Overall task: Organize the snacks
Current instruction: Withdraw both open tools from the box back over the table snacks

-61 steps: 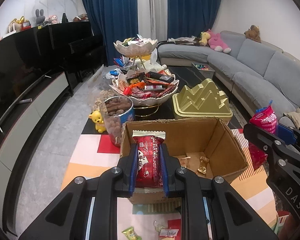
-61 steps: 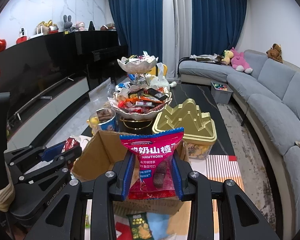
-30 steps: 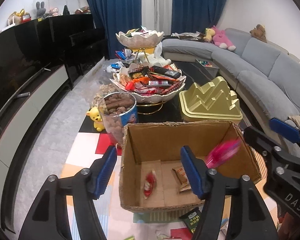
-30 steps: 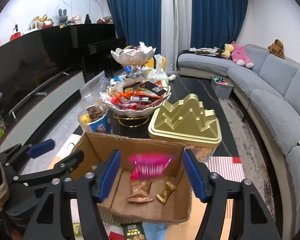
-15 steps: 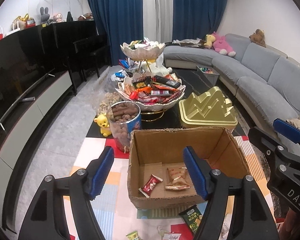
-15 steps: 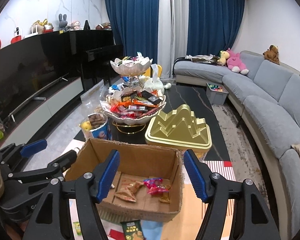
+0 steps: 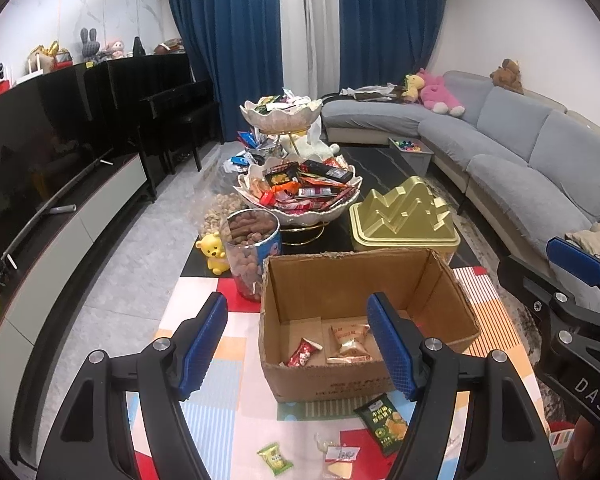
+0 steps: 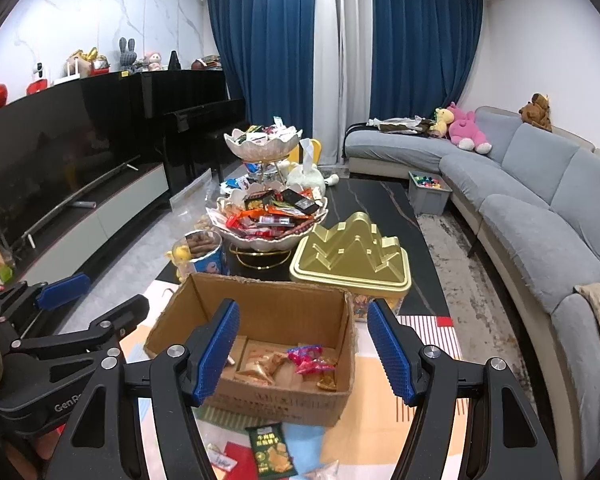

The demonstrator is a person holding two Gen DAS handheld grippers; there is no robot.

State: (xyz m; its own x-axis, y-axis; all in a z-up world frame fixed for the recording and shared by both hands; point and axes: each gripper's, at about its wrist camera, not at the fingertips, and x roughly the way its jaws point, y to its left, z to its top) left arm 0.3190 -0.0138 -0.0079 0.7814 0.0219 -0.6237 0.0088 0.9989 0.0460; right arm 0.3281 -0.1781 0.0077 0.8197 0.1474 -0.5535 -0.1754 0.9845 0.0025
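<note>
Both grippers (image 7: 298, 338) (image 8: 303, 346) gape empty above the cardboard box (image 8: 204, 292) rim.

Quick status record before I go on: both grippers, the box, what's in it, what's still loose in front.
left gripper: jaws open, nothing between them, just been opening
right gripper: jaws open, empty
cardboard box: open top, upright on the patterned mat
box contents: red packet, pink packet, a few tan packets
loose in front of box: dark green packet, small light green packet
</note>
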